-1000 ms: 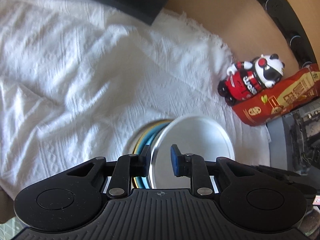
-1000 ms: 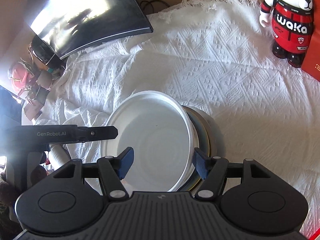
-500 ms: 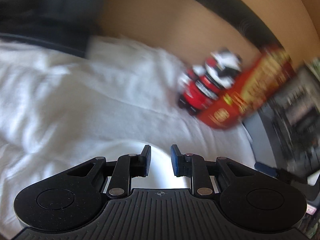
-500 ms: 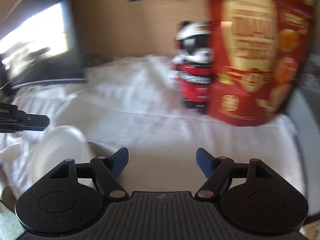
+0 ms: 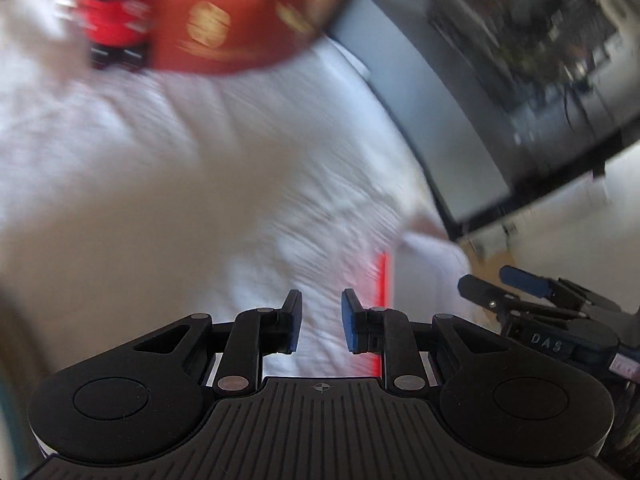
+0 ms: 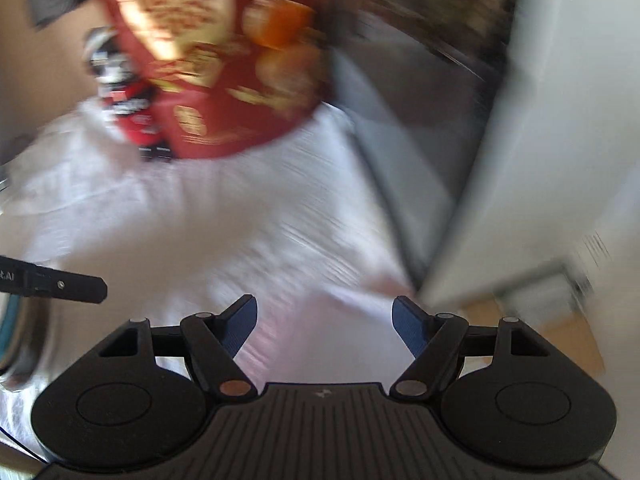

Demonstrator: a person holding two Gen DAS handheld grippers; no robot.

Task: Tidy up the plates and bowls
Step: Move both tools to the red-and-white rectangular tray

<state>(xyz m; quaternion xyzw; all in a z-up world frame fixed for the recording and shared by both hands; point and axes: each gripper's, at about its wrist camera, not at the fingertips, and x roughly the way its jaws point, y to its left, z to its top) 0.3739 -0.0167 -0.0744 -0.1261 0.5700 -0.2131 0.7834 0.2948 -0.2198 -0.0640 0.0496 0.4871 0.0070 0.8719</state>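
Right wrist view: right hand-held gripper [image 6: 324,322] spread wide, empty, over the white cloth [image 6: 200,216]; stacked plates' rim [image 6: 16,340] at far left, contents blurred. Left hand-held gripper [image 5: 320,320] narrowly parted, holding nothing.

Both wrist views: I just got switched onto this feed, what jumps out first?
The blurred red snack bag fills the top of both views, standing at the far edge of the white cloth with a red and black toy figure beside it. The right gripper hangs wide open and empty over the cloth; the left gripper is narrowly parted, holding nothing. A metal rim of the dish stack shows at the right view's left edge.
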